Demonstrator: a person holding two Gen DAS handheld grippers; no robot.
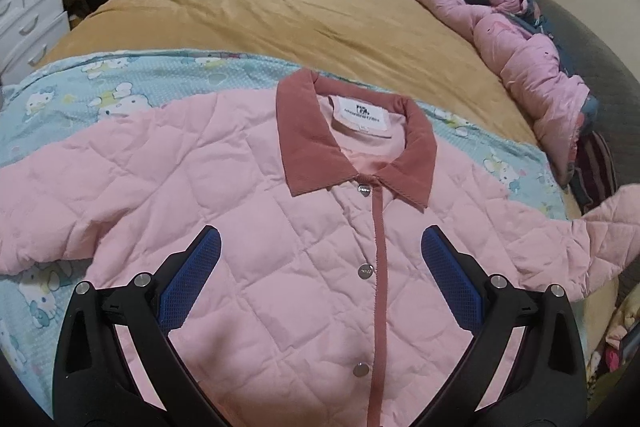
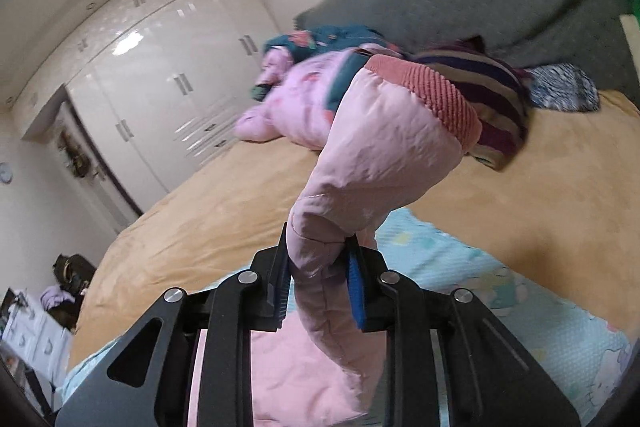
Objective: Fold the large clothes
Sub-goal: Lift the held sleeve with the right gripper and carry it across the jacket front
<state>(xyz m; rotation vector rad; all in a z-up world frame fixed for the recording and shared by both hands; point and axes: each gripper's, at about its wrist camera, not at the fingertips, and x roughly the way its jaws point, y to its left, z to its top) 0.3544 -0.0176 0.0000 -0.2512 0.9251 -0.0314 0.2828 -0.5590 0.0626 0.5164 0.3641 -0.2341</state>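
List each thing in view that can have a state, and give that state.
Pink quilted jacket: flat, front up, snapped shut.
Its ribbed-cuff sleeve: lifted, pinched.
Right gripper: shut on sleeve.
Left gripper: open, above jacket.
White wardrobe doors: closed.

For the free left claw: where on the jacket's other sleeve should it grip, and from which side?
Probably near the cuff end of the flat sleeve, coming from above and pinching across its width. It lies spread on the cartoon blanket, as the pink jacket does. The left claw is open; the right claw pinches the other sleeve.
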